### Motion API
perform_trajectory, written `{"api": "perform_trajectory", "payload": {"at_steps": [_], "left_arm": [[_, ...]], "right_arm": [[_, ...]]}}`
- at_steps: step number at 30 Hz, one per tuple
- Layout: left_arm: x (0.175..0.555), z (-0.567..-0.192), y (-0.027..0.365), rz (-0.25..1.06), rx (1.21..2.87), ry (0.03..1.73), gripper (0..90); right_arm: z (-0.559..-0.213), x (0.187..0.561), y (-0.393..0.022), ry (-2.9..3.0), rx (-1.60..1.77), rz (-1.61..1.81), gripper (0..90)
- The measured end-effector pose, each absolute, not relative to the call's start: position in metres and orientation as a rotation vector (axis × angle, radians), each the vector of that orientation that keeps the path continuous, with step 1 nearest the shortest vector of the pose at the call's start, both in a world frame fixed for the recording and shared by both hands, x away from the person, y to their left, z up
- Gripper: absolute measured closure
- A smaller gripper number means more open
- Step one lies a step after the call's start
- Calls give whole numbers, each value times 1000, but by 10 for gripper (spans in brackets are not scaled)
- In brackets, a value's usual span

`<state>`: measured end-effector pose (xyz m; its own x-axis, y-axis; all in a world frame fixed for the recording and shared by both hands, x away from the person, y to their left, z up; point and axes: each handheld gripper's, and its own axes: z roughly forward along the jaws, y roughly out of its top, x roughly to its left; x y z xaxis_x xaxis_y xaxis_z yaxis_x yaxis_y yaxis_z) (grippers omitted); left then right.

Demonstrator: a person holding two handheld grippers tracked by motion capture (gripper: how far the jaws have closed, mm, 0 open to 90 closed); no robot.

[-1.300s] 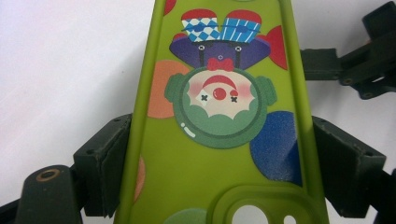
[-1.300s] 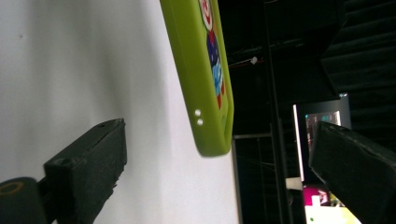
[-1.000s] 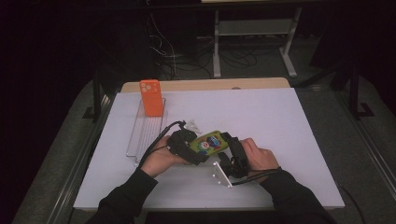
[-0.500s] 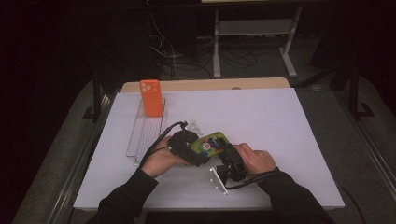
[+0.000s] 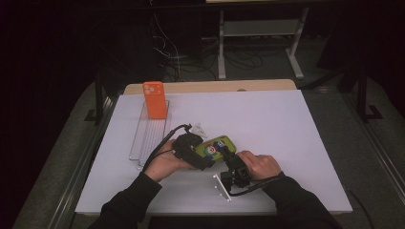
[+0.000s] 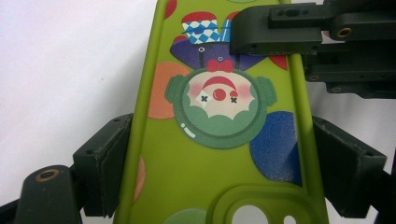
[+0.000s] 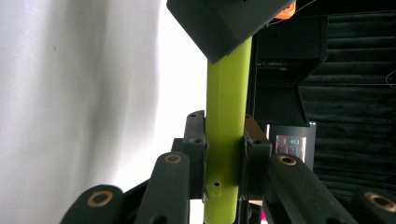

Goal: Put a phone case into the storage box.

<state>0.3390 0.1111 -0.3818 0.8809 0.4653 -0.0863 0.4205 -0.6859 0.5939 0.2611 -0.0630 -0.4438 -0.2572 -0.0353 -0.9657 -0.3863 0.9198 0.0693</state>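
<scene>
I have the green phone case (image 5: pixel 217 145) held just above the white bench (image 5: pixel 286 133), near its front edge and between my two hands. My left tool (image 5: pixel 200 155) is clamped on the case across its width: in the left gripper view the two black pads press against the long side edges of the case (image 6: pixel 219 163), whose printed face with a round clown-like figure and coloured dots looks at the camera, the camera cutout at the bottom. My right tool (image 5: pixel 228 155) grips the other end of the same case. Its jaws have just been closing, and in the right gripper view they now sit tight on the flat faces of the case (image 7: pixel 226 140), which I see edge-on as a bright green strip standing between the pads. The left tool's black jaw is at the top of that view, on the far end of the case.

Farther back on the left of the bench, an orange phone case (image 5: pixel 155 100) stands upright at the far end of a clear slotted rack (image 5: pixel 148 138), well apart from my hands.
</scene>
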Motion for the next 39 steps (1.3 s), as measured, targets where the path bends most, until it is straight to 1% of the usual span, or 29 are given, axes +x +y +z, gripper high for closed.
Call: {"api": "perform_trajectory", "payload": {"at_steps": [3,7,9,11,14,15,17,22,24,31,39], "left_arm": [[339,-382,111,93,2409,630,147],[335,-379,112,160,2380,613,122],[335,-379,113,145,2371,633,63],[336,-379,113,141,2331,658,24],[337,-376,118,138,2332,626,20],[336,-375,118,133,2302,644,18],[338,-373,122,140,2313,616,17],[341,-372,128,152,2288,630,0],[341,-372,128,149,2241,663,0],[345,-371,135,194,2271,658,0],[348,-373,139,177,2251,688,0]], "right_arm": [[-444,261,-63,1806,-311,338,751],[-442,261,-63,1797,-294,348,755],[-440,262,-64,1803,-295,338,756],[-442,263,-65,1810,-276,343,756],[-441,265,-66,1823,-245,334,756],[-441,266,-67,1829,-235,335,756],[-440,269,-69,1836,-223,332,755],[-438,277,-77,1893,-122,358,755],[-437,281,-80,1893,-76,383,755],[-429,289,-90,1960,39,451,755],[-420,295,-98,2052,264,602,755]]}}
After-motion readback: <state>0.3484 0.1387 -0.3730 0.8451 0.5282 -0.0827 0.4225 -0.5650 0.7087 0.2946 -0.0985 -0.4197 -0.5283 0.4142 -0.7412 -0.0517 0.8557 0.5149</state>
